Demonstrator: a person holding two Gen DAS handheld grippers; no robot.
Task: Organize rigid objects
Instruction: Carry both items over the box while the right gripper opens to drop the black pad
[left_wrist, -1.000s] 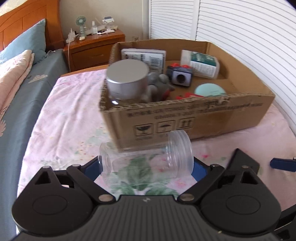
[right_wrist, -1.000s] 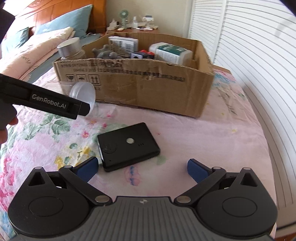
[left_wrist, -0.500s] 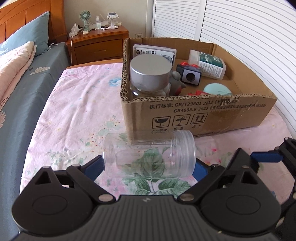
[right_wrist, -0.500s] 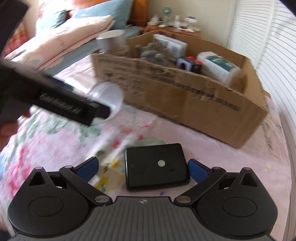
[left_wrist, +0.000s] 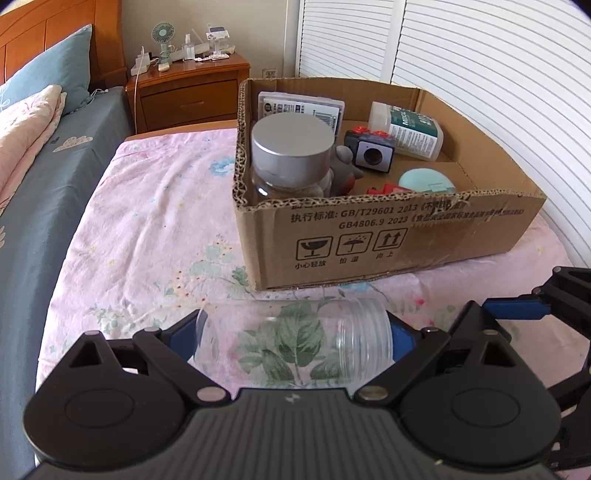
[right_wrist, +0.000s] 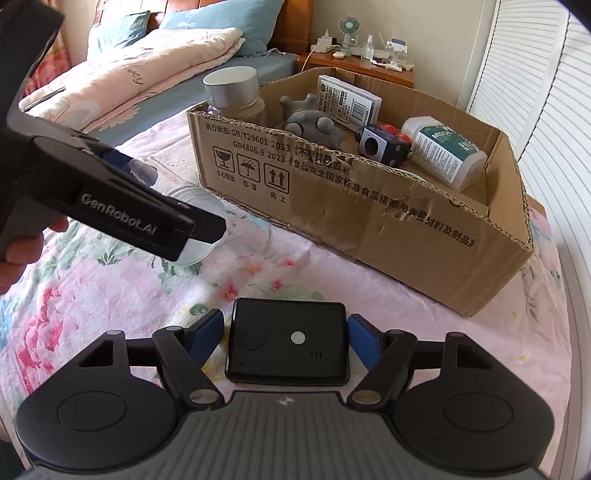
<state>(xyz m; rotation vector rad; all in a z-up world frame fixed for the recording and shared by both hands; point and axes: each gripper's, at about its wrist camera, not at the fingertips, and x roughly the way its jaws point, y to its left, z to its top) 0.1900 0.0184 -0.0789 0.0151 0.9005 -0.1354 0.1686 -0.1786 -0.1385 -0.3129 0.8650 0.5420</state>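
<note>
A clear, lidless plastic jar (left_wrist: 295, 343) lies sideways between the pads of my left gripper (left_wrist: 291, 338), which is shut on its two ends and holds it above the bedspread. The right wrist view shows that same jar (right_wrist: 195, 214) behind the left gripper's black body (right_wrist: 110, 195). A flat black device (right_wrist: 288, 343) lies on the floral bedspread between the blue pads (right_wrist: 208, 332) of my right gripper (right_wrist: 286, 334). Its jaws are closing, with a thin gap still showing at the left pad. The open cardboard box (left_wrist: 388, 236) stands just beyond.
In the box are a silver-lidded jar (left_wrist: 291, 147), a grey toy (left_wrist: 345, 164), a black cube (left_wrist: 369, 149), a white bottle (left_wrist: 410, 131) and a mint disc (left_wrist: 426, 181). A wooden nightstand (left_wrist: 192, 92) stands behind. Pillows (right_wrist: 147, 74) lie left, and louvred doors (left_wrist: 480, 74) run along the right.
My right gripper has come over the black device, rolled level, and its jaws have narrowed around it. The left gripper keeps its hold on the clear jar.
</note>
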